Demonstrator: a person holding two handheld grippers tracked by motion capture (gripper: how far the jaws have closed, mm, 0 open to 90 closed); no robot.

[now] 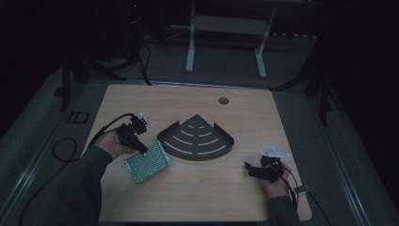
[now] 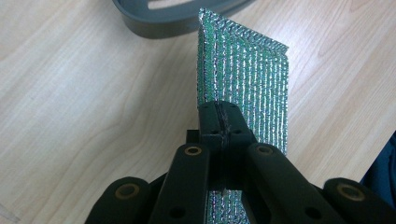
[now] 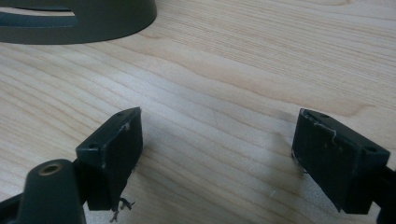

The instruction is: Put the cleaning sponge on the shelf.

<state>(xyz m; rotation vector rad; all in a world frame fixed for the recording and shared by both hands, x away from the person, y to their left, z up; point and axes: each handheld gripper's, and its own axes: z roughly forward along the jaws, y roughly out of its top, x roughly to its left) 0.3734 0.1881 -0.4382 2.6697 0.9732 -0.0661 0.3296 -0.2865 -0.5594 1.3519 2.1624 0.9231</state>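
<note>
Left gripper (image 1: pixel 139 147) clamped on the edge of a shiny green-silver foil pouch (image 1: pixel 147 162), jaws pressed together on it in the left gripper view (image 2: pixel 219 122), pouch (image 2: pixel 243 88) standing on edge above the wooden table (image 1: pixel 197 197). Seen from the high view, pouch near the table's left front, its upper corner just beside the dark grey fan-shaped corner shelf (image 1: pixel 196 139) lying mid-table. Curved rim of that shelf (image 2: pixel 159 21) close beyond the pouch, directly ahead of it. Right gripper (image 1: pixel 251 169) well apart at the right front, jaws spread wide over bare wood (image 3: pixel 217 149), nothing between them, shelf wall (image 3: pixel 93 21) farther ahead. Small round hole (image 1: pixel 223 100) near the table's far edge. White table legs (image 1: pixel 190 47) on the floor beyond
</note>
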